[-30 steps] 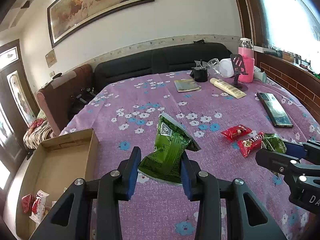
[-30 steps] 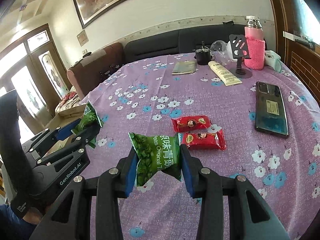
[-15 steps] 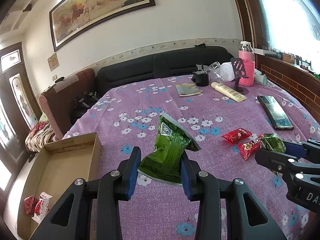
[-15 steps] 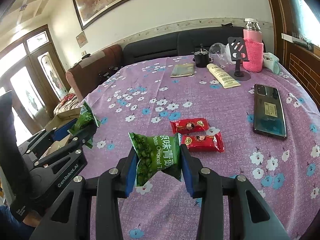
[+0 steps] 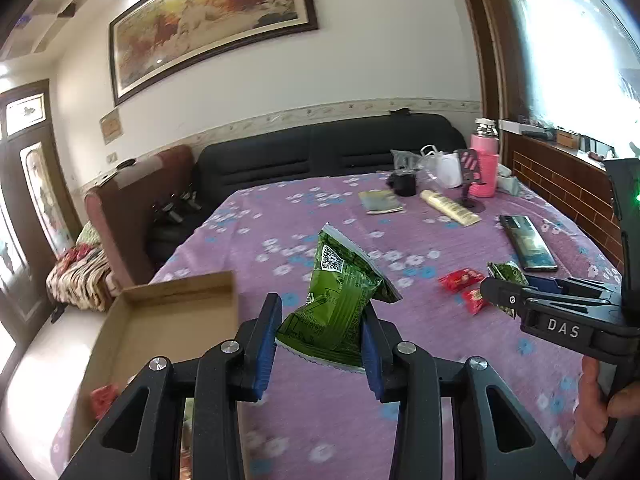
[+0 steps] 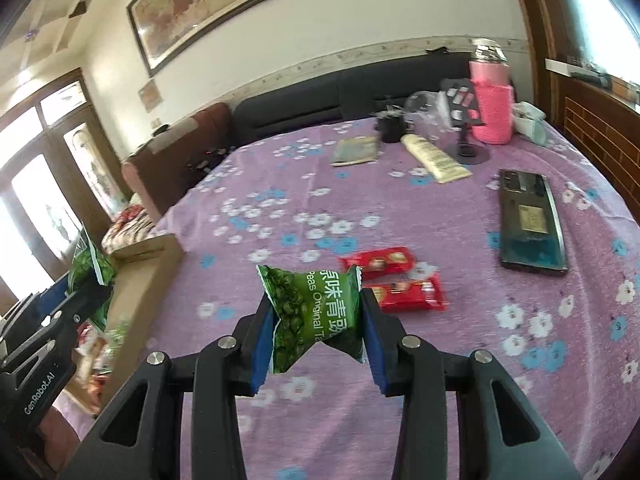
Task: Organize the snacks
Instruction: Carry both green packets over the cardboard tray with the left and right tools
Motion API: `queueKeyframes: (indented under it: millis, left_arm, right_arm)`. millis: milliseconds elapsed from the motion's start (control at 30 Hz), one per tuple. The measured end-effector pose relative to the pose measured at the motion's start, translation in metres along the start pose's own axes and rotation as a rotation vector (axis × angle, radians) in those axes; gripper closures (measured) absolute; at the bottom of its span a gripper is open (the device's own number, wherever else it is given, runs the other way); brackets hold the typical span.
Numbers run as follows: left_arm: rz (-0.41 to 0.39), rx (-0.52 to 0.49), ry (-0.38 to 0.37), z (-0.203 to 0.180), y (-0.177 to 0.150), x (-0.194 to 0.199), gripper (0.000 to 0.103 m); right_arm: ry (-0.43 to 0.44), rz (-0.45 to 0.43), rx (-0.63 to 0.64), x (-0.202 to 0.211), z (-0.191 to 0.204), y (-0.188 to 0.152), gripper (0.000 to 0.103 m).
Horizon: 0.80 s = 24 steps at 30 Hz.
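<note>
My left gripper [image 5: 320,344] is shut on a green snack packet [image 5: 340,304], held in the air above the purple flowered tablecloth [image 5: 312,412]. To its left lies an open cardboard box [image 5: 160,320] with a red packet [image 5: 104,396] inside. My right gripper [image 6: 318,336] is shut on a second green pea packet [image 6: 316,312]. Two red snack packets [image 6: 408,292] lie on the cloth just beyond it. From the left wrist view the right gripper [image 5: 516,284] shows at the right edge; from the right wrist view the left gripper [image 6: 86,276] with its packet hangs over the box [image 6: 140,280].
A dark phone [image 6: 530,220] lies on the right of the table. At the far end stand a pink bottle [image 6: 492,100], a black phone stand [image 6: 466,120], a cream tube [image 6: 434,158], a booklet [image 6: 356,150] and a small black pot [image 6: 390,128]. A black sofa [image 5: 328,160] lies behind.
My left gripper has risen and drawn back toward the box with its green packet. The box now lies closer under it. My right gripper has stayed almost still with its packet.
</note>
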<state>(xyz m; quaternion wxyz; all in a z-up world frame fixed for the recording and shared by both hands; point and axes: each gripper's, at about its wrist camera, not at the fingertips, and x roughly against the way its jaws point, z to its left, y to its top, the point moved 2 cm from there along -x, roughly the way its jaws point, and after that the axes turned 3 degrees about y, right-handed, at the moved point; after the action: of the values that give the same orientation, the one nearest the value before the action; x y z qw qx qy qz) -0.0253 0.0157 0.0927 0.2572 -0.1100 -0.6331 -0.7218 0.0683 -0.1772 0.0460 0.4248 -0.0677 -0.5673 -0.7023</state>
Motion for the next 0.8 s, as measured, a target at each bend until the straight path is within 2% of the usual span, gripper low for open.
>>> queueKeyframes:
  millis: [233,467,667,800]
  left_arm:
    - [0.066,0.087,0.066,0.064,-0.02,-0.006,0.064]
    - [0.141,0.209,0.165,0.142,-0.059,-0.012,0.063]
    - [0.185,0.247,0.208,0.166,-0.086,-0.023,0.063]
    - [0.199,0.248,0.216,0.168,-0.095,-0.03,0.063]
  right_arm:
    - [0.119,0.067,0.11,-0.014,0.082,-0.007,0.064]
    - [0.216,0.142,0.205,-0.046,0.162,-0.013,0.063]
    - [0.263,0.21,0.236,-0.082,0.211,-0.027,0.063]
    - [0.258,0.237,0.237,-0.099,0.226,-0.034,0.063]
